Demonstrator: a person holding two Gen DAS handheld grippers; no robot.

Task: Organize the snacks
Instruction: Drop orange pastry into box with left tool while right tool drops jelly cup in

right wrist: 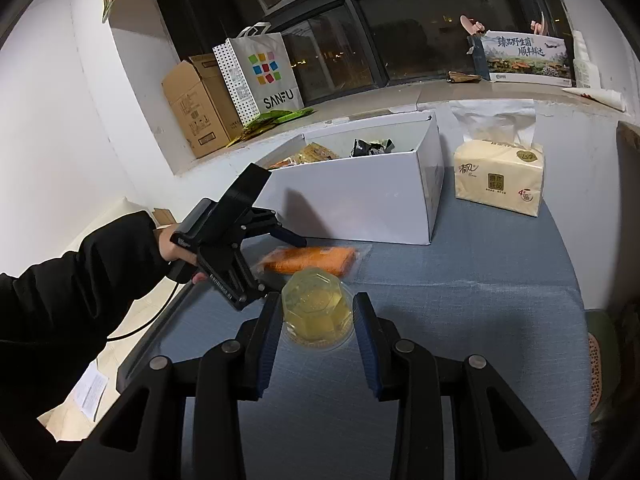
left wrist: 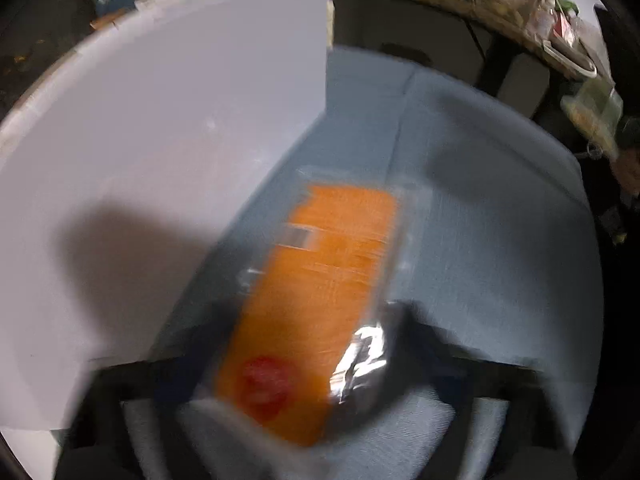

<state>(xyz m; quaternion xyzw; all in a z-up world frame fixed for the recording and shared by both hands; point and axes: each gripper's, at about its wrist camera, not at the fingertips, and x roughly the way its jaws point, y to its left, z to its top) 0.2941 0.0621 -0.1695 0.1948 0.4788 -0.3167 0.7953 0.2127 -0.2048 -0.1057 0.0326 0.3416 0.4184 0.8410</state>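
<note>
**Jelly cup gripped, orange packet between the left fingers**

We hold the right gripper (right wrist: 318, 320) closed on a clear yellow jelly cup (right wrist: 317, 307), its blue-edged pads pressed against both sides, near the front edge of the tabletop (right wrist: 480, 280), which is covered in blue-grey cloth. Our left gripper (right wrist: 282, 258), carried in a hand with a black sleeve (right wrist: 80, 280), points down at the orange snack packet (left wrist: 320, 292) lying flat on the cloth just in front of the white box (right wrist: 360, 196). The left wrist view is blurred: the packet's near end sits between the dark fingers (left wrist: 416, 332), but we cannot tell whether the pads press on it. The box stands toward the back edge with several wrapped snacks inside. A tissue pack (right wrist: 499, 178) sits beside it at the back right.
</note>
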